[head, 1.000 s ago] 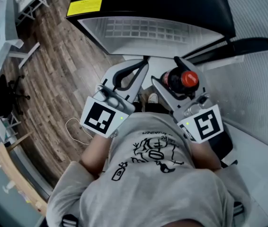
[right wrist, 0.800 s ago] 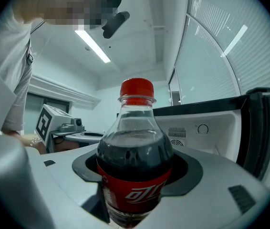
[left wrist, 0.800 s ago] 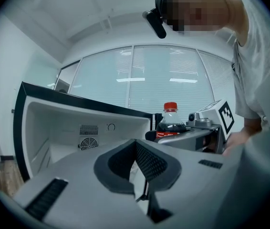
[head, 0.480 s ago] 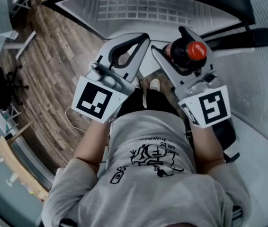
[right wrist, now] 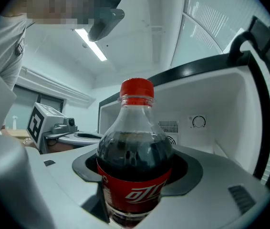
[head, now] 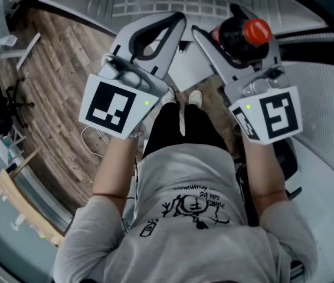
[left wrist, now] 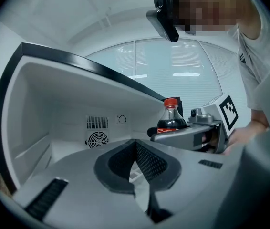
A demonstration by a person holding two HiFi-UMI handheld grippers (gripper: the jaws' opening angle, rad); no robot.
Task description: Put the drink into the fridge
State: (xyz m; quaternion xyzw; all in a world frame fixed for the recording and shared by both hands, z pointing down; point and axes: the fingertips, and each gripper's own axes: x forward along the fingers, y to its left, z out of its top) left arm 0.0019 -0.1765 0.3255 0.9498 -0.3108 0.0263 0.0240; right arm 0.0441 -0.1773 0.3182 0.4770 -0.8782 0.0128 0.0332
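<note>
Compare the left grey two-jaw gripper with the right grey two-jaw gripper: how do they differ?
The right gripper clamps an upright dark cola bottle with a red cap; the left gripper holds nothing. The right gripper's jaws stand wide around the bottle; the left gripper's jaws meet at the tips. Both are grey and point toward the open white fridge.

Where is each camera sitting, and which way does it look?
Head view: on the person's head, looking steeply down at left gripper, right gripper, cola bottle, floor; shirt, arms, legs show.
Left gripper view: on that gripper, looking along its shut jaws into the fridge; shirt and hand at right.
Right gripper view: on that gripper, looking past the gripped cola bottle into the fridge; shirt at left.
Shared: both gripper views show cola bottle and fridge vent.
</note>
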